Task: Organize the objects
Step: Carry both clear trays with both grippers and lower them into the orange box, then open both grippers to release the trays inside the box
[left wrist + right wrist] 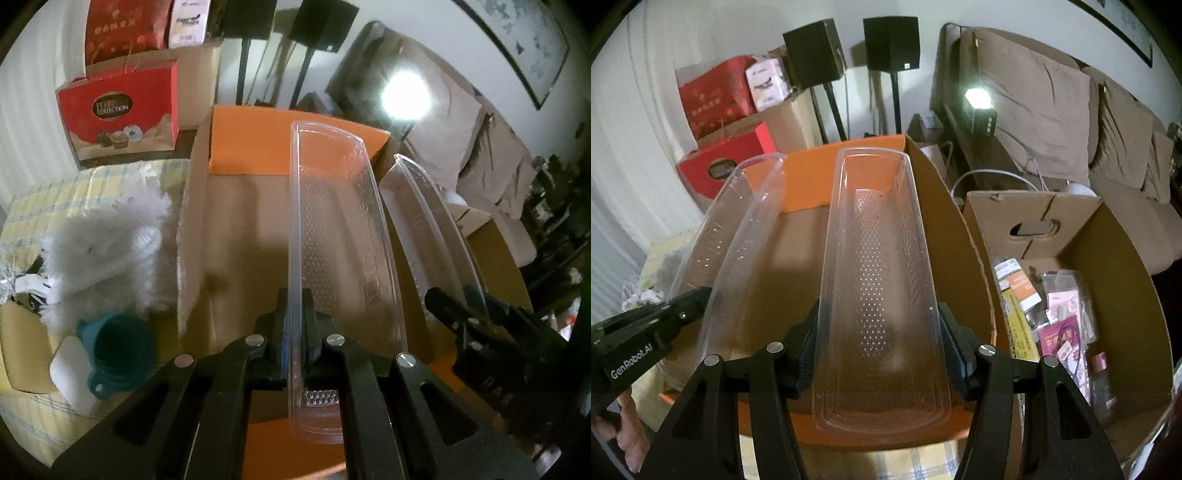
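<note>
Your left gripper [294, 328] pinches one clear dimpled tray's [332, 229] rim; right gripper [879, 354] clamps another tray [879, 258], both pointing straight ahead beyond the jaws.

Two long clear plastic trays sit mid-frame over the orange box [812, 177]. The first tray [882, 288] lies flat; the second tray [738, 236] tilts at its left.

Two clear trays are held side by side over the open orange box [809, 177], the left tray [332, 229] pinched by its side wall in the left gripper [294, 314], the right tray [882, 280] spanned by the right gripper [879, 354], with a cardboard box [1108, 280] of packets to the right.
</note>
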Demonstrator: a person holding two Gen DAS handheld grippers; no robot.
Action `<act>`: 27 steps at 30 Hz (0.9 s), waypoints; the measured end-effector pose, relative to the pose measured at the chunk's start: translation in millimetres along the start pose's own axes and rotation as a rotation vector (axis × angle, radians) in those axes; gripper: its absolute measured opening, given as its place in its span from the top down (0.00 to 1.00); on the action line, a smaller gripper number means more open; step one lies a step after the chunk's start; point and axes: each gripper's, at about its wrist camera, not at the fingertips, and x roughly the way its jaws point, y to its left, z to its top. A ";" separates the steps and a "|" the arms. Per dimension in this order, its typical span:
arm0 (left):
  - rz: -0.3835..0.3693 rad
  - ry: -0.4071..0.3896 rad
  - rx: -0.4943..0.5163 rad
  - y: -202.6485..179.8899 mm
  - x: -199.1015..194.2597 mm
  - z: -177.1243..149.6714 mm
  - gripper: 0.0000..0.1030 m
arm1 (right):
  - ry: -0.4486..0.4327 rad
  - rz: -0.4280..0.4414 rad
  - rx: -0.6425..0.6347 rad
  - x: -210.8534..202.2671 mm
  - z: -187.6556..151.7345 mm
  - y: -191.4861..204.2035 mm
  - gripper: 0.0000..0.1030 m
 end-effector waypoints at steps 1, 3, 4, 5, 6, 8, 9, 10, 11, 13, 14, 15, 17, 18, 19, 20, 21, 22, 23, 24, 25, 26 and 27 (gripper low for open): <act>0.003 0.006 0.007 -2.4 2.3 -0.8 0.96 | 0.004 -0.008 -0.005 3.4 -1.0 0.1 0.43; 0.026 0.007 0.008 -5.3 6.2 -2.5 0.96 | 0.014 -0.030 -0.017 10.3 -3.7 1.1 0.43; 0.032 0.007 0.003 -4.7 8.1 -3.4 0.96 | 0.022 -0.044 -0.023 14.2 -5.2 1.5 0.43; 0.035 0.009 -0.001 -5.5 9.2 -4.7 0.96 | 0.028 -0.052 -0.028 17.8 -6.6 1.5 0.43; 0.039 0.012 -0.002 -6.0 11.4 -5.7 0.96 | 0.034 -0.056 -0.029 20.4 -7.6 1.2 0.43; 0.054 0.011 0.008 -8.8 14.6 -6.6 0.96 | 0.044 -0.055 -0.031 25.6 -9.3 0.3 0.43; 0.059 0.010 0.012 -10.7 15.3 -6.9 0.96 | 0.047 -0.055 -0.033 27.1 -9.8 0.5 0.43; 0.064 0.012 0.015 -11.6 15.9 -7.5 0.96 | 0.047 -0.060 -0.038 27.5 -9.7 1.6 0.43; 0.070 0.016 0.015 -12.8 16.9 -8.3 0.96 | 0.045 -0.070 -0.047 27.9 -9.6 2.5 0.43; 0.083 0.023 0.016 -15.6 18.4 -8.7 0.96 | 0.045 -0.075 -0.053 28.2 -9.4 3.2 0.43; 0.093 0.028 0.019 -17.0 20.2 -8.4 0.95 | 0.045 -0.076 -0.053 28.5 -9.2 3.1 0.43; 0.101 0.033 0.020 -17.5 21.8 -7.5 0.95 | 0.044 -0.078 -0.055 28.6 -9.3 3.3 0.43; 0.119 0.044 0.023 -20.3 24.5 -7.2 0.86 | 0.047 -0.089 -0.065 30.0 -9.9 5.3 0.43; 0.113 0.045 0.022 -21.2 24.9 -7.0 0.83 | 0.049 -0.099 -0.073 30.9 -10.5 6.4 0.43; 0.106 0.047 0.021 -21.8 24.7 -7.5 0.79 | 0.048 -0.101 -0.078 31.2 -10.6 7.3 0.42; 0.100 0.051 0.021 -23.6 24.2 -7.9 0.76 | 0.047 -0.102 -0.080 30.9 -10.8 8.2 0.40; 0.096 0.052 0.020 -23.6 23.3 -7.9 0.74 | 0.046 -0.100 -0.080 30.3 -11.3 8.6 0.36; 0.090 0.052 0.018 -24.1 22.1 -7.8 0.72 | 0.044 -0.098 -0.078 29.4 -11.9 8.4 0.34; 0.079 0.051 0.012 -23.6 19.8 -7.5 0.70 | 0.040 -0.095 -0.074 27.7 -12.4 7.9 0.32; 0.068 0.048 0.004 -22.6 17.5 -6.7 0.68 | 0.036 -0.092 -0.071 25.7 -12.6 7.5 0.32; 0.054 0.041 -0.002 -21.8 13.1 -6.0 0.65 | 0.033 -0.086 -0.067 23.8 -12.6 6.7 0.32; 0.048 0.033 -0.002 -21.4 9.9 -4.9 0.61 | 0.031 -0.075 -0.061 21.3 -12.4 5.1 0.32; 0.046 0.020 0.002 -20.7 5.7 -3.8 0.57 | 0.028 -0.057 -0.048 17.6 -12.1 2.5 0.32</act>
